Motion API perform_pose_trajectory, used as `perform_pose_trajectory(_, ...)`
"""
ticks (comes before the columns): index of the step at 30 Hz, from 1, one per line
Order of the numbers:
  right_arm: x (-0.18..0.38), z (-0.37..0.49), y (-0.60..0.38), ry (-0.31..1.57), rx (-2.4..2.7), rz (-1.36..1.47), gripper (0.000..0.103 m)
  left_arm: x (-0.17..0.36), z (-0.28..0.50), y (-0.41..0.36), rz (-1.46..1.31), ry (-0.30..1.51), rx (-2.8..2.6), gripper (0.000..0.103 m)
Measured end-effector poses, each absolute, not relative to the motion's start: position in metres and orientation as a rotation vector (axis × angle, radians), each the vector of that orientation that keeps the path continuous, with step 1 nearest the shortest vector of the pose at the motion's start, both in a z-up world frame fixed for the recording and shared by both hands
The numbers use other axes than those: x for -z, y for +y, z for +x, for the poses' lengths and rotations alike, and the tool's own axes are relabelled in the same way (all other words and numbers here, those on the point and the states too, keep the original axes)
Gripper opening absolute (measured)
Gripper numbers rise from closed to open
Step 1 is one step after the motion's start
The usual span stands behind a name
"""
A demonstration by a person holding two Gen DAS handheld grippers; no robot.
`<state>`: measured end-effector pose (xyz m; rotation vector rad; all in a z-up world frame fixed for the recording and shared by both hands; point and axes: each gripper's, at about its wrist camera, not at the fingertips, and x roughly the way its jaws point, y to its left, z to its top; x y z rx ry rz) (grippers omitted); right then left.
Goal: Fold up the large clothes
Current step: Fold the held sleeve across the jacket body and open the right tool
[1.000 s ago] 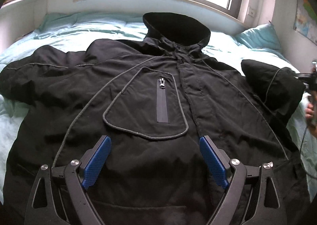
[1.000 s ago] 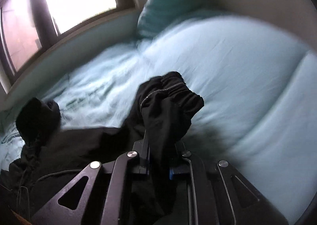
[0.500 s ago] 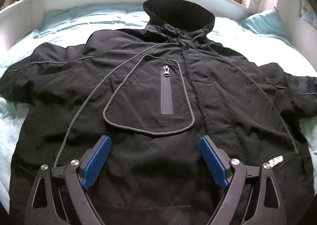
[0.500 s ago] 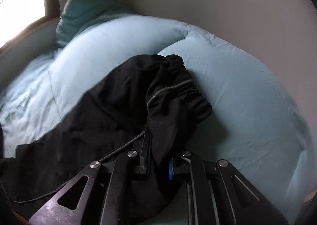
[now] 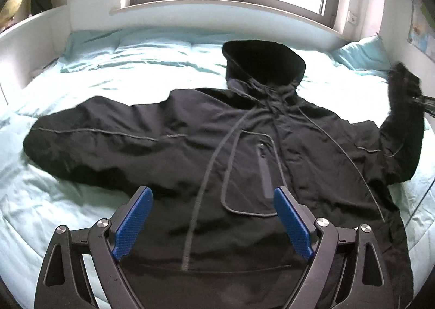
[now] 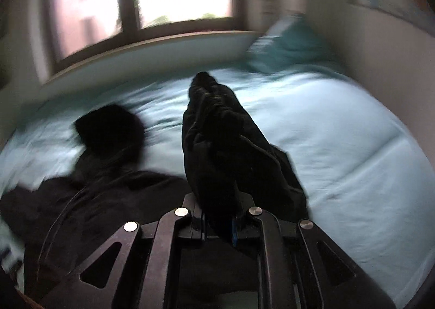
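Note:
A large black hooded jacket (image 5: 244, 162) lies front up on a light blue bed (image 5: 136, 69), hood (image 5: 263, 61) toward the window. Its left sleeve (image 5: 81, 143) lies spread out to the left. My left gripper (image 5: 213, 216) is open and empty, hovering over the jacket's lower front. My right gripper (image 6: 217, 216) is shut on the right sleeve (image 6: 217, 140), holding its cuff lifted above the bed. The lifted sleeve also shows in the left wrist view (image 5: 402, 107) at the far right.
A teal pillow (image 5: 364, 53) lies at the bed's back right corner by the wall. A window with a white sill (image 5: 217, 7) runs behind the bed. A white ledge (image 5: 32, 28) borders the left side. The right wrist view is motion-blurred.
My right gripper has lifted the sleeve cuff off the bed and swung it toward the window. My left gripper has pulled back and shifted left, still open.

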<state>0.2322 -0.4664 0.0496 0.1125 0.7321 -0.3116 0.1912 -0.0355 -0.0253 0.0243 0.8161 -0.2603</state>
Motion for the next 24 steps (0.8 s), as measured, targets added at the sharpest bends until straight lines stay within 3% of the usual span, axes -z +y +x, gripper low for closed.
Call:
perform_pose_trajectory(6,-0.013,0.284,-0.333,0.827,0.12,0.018,0.016,0.022,0.217,0.0,-0.032,0.8,0.261,0.091)
perform_pose_trajectory(12,0.001,0.31,-0.226,0.836,-0.043,-0.001,0.016,0.049,0.225,0.035,0.022,0.65,0.067,0.091)
perform_pose_trajectory(16,0.017,0.327,-0.164,0.856,-0.113,-0.048,0.016,0.067,0.231,0.061,-0.018,0.651,0.051,0.091)
perform_pose_trajectory(22,0.099,0.365,-0.116,1.033,-0.139,-0.019,0.024,0.086,0.232,0.083,-0.097,0.641,0.093,0.091)
perform_pose_trajectory(24,0.126,0.368,-0.112,1.087,-0.153,-0.013,0.039,0.092,0.234,0.085,-0.114,0.654,0.11,0.091)
